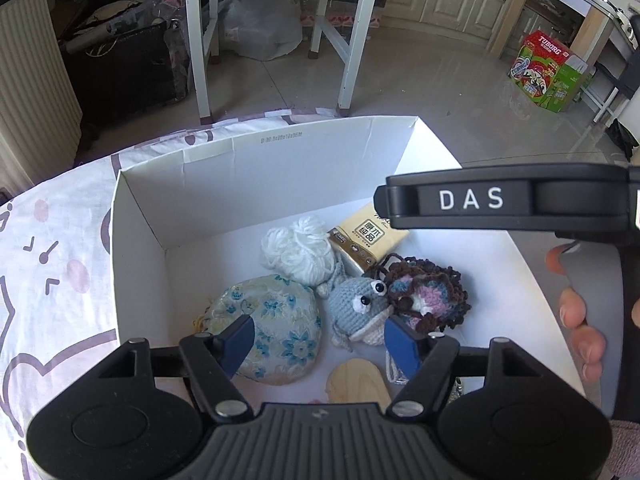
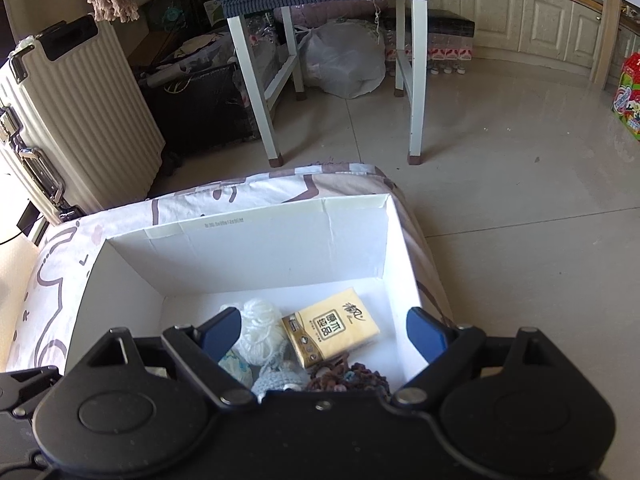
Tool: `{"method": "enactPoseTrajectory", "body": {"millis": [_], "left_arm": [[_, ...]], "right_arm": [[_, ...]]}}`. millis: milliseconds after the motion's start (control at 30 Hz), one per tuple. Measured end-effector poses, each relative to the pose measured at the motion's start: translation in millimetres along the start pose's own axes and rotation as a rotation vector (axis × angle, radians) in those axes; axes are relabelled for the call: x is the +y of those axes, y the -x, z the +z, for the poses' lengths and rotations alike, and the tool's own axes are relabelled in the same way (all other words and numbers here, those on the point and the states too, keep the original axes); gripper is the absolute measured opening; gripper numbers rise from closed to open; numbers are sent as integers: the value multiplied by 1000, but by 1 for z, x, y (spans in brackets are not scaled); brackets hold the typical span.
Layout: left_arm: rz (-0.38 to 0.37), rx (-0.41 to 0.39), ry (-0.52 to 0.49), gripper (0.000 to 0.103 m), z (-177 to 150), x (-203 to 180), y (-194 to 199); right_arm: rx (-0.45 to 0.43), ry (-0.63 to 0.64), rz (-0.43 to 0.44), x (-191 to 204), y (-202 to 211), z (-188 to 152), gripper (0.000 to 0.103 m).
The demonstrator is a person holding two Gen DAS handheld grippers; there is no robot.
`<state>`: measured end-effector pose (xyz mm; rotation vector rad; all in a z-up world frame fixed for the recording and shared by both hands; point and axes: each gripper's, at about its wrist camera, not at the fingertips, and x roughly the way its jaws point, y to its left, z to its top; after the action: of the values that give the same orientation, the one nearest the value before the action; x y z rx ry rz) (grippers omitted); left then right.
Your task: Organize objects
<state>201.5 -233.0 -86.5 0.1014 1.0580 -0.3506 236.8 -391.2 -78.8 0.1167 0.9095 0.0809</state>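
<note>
While both tools hang above the white box (image 1: 192, 184), the left gripper (image 1: 320, 340) holds its blue pads (image 1: 240, 344) apart with nothing pressed between them. Directly beyond that gap, at 12 o'clock, lies the grey crocheted toy (image 1: 360, 304); it touches neither pad. At 10 o'clock from the gap sits the blue floral pouch (image 1: 272, 320), partly behind the left pad. At 6 o'clock, a pale wooden piece (image 1: 356, 380) rests on the box floor, partly hidden by the tool body. At 1 o'clock, the brown crocheted item (image 1: 432, 296) lies against the grey toy. Farther out at 12 o'clock are the white yarn ball (image 1: 298, 252) and the yellow tissue pack (image 1: 368, 240), side by side.

The right gripper (image 2: 324, 336) also stands with its pads wide apart and empty, hovering over the same box; the yarn ball and tissue pack show between them. A hand (image 1: 576, 312) grips that tool's handle.

The box rests on a patterned cloth (image 1: 52, 264). A ribbed suitcase (image 2: 72, 120) stands at 10 o'clock.
</note>
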Motion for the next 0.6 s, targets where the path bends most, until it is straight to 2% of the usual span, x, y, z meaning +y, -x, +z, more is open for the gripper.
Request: {"method": "enactPoseTrajectory", "body": {"millis": [67,433,600], "left_arm": [[2,-7,-1,78,-1,1,7],[23,-31,25,84,-13,19,53],[30,-36,72,87,-19,38,75]], "right_arm": [[-4,0,1,2,6,0,90],[-28,-14,-33,19,50,-6,90],[-39,56,-68,30,74,-13,90]]}}
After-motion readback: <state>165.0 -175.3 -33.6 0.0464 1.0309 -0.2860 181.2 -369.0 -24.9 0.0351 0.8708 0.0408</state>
